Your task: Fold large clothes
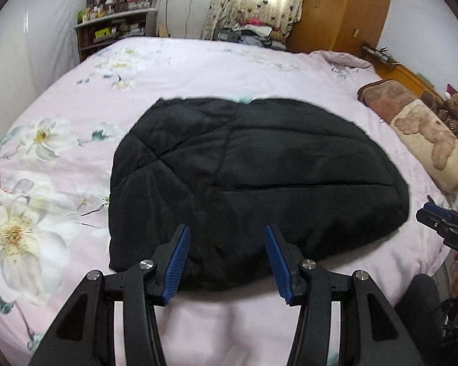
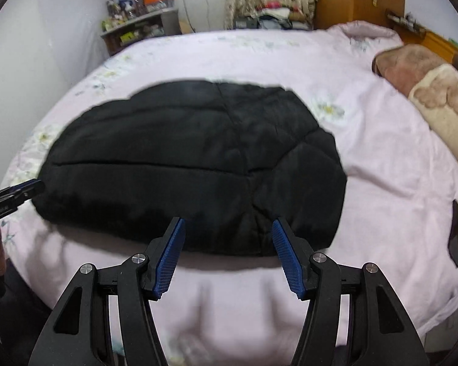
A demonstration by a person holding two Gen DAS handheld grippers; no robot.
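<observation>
A black quilted garment point(image 1: 244, 183) lies folded into a compact rounded bundle on the pink floral bedspread point(image 1: 61, 183); the right wrist view shows the same garment point(image 2: 183, 164) and bedspread point(image 2: 381, 152). My left gripper point(image 1: 227, 238) hovers open over the bundle's near left part, nothing between its blue pads. My right gripper point(image 2: 229, 231) hovers open over the bundle's near right part, also holding nothing. Each gripper shows at the edge of the other's view: the right gripper point(image 1: 442, 222) at the right, the left gripper point(image 2: 12, 196) at the left.
Plush bear pillows point(image 1: 427, 140) lie along the bed's right side by a wooden headboard point(image 1: 412, 76). A cluttered shelf point(image 1: 113, 27) stands beyond the bed's far left corner, a wooden wardrobe point(image 1: 342, 9) at the back right. A dark flat object point(image 2: 456, 231) rests on the bedspread.
</observation>
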